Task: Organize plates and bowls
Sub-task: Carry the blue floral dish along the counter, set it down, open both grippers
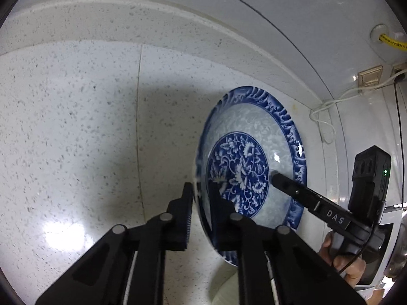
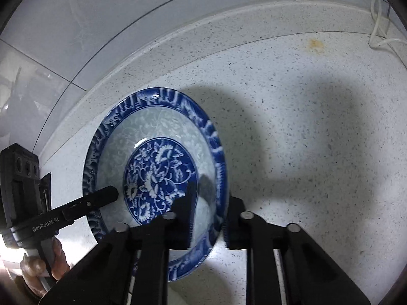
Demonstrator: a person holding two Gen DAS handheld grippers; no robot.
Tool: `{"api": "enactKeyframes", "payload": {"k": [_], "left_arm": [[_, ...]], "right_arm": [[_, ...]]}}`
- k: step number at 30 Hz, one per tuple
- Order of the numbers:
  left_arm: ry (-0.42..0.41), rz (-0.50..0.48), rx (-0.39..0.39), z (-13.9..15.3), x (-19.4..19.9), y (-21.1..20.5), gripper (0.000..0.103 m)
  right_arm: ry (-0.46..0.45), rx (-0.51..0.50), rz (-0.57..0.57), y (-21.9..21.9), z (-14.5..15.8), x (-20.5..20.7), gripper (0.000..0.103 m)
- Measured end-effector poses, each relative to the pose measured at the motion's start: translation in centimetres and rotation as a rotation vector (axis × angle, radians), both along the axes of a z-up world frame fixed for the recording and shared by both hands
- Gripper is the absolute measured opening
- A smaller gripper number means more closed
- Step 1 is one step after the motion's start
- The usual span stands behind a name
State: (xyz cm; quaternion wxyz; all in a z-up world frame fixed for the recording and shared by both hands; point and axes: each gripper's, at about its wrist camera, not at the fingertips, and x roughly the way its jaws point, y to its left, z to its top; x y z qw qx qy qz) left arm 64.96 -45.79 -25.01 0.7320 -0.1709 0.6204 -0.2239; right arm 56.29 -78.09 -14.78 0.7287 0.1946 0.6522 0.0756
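Being held by its blue rim on both sides, above the speckled surface (image 1: 76,127), the blue-and-white plate (image 1: 254,137) is pinched in the jaws of the left gripper (image 1: 201,198) and the right gripper (image 2: 211,203), and, being hard, smooth and easily broken, it is best kept gripped at the rim.

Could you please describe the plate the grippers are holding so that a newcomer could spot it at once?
On the speckled white countertop, near the tiled wall, the left gripper and right gripper clamp opposite rims of one plate. Its dark blue wave-patterned border and blue flower centre set it apart.
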Motion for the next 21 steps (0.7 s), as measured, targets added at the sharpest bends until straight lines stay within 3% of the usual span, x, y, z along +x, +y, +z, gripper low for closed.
{"api": "enactKeyframes", "payload": {"k": [9,15,21], "left_arm": [[0.008,-0.007,0.027,1.0,-1.7,2.4,0.012],[-0.041,0.006,0.015,4.9,-4.1,6.8,0.012],[-0.069,0.019,0.025,9.5,-6.9,14.1,0.012]], "right_arm": [[-0.035,-0.018,0.035,1.2,1.3,0.0,0.009],[-0.079,-0.009,0.051,3.7,5.1,-1.7,0.009],[-0.095,0.011,0.081,9.8,8.5,-3.7,0.009]]}}
